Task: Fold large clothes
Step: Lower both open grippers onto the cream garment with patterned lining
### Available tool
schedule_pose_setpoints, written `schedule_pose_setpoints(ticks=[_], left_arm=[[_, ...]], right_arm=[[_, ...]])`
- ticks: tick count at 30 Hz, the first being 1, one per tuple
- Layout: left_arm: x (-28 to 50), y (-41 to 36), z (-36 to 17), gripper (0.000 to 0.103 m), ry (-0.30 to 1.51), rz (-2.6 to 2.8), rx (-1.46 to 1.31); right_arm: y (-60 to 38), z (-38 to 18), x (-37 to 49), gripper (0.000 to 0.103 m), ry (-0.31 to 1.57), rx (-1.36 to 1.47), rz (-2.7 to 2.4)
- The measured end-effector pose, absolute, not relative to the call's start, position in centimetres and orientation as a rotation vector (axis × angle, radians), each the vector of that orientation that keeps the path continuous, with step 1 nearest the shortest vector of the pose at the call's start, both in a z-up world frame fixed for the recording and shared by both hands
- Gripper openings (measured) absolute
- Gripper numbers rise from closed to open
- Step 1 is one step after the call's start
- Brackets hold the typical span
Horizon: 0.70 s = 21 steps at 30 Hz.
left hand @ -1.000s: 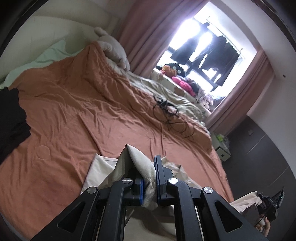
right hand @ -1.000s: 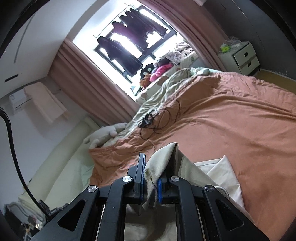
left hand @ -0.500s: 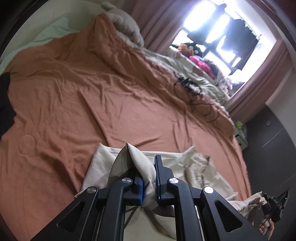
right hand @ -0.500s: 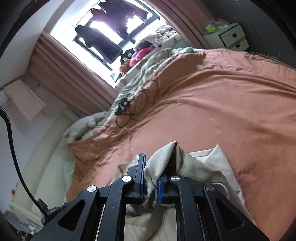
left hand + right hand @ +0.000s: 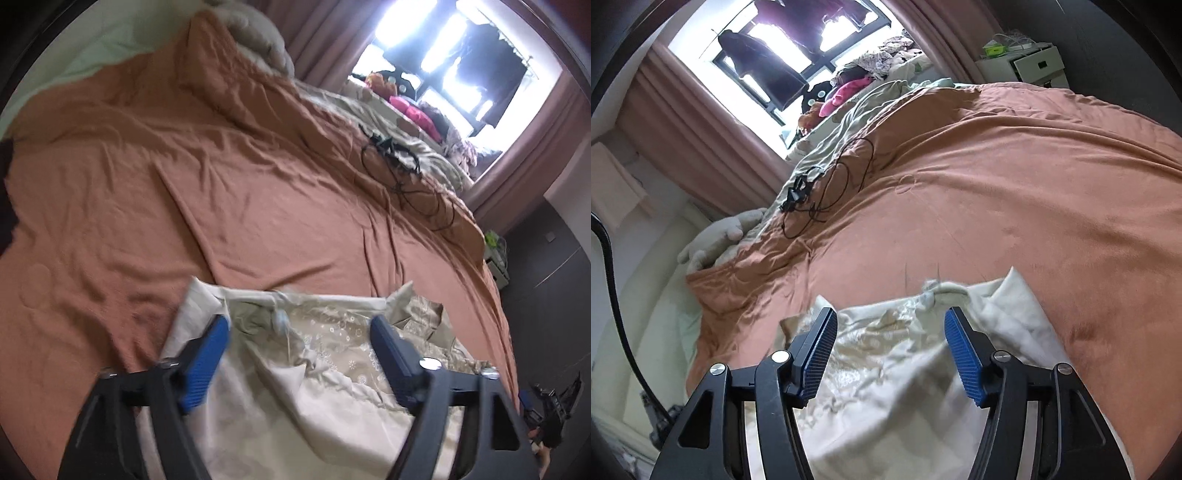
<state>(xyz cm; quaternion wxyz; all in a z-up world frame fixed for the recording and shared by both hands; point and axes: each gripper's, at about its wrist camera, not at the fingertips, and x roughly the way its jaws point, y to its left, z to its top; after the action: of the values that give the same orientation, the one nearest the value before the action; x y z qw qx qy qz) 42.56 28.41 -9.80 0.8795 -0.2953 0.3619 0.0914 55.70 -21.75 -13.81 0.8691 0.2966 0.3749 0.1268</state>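
Left wrist view shows our left gripper with its jaws just opened wide, nothing pressed between the blue pads; the beige garment lies loose beneath them on the orange bedspread; from the right wrist, our right gripper has likewise just been opening, pads clear of the cloth; a black cable lies farther up the bed near the window.

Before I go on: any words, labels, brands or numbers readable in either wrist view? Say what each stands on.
None can be read in either view.
Garment: a pale flower pattern only, no tag or print showing.
Green item on the drawer unit: too small and blurred to tell whether it bears text.
Blanket: plain, with a stitched circle, no lettering.
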Motion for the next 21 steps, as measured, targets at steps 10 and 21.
schedule_pose_setpoints(ticks=[10, 21], left_arm=[[41.7, 25.1, -9.0, 0.082, 0.82, 0.135, -0.535], [46.0, 18.3, -11.6, 0.071, 0.934, 0.033, -0.366]], right_arm=[[-16.2, -12.5, 54.0, 0.061, 0.862, 0.458, 0.355], [-8.4, -15.0, 55.3, 0.061, 0.974, 0.284, 0.435]])
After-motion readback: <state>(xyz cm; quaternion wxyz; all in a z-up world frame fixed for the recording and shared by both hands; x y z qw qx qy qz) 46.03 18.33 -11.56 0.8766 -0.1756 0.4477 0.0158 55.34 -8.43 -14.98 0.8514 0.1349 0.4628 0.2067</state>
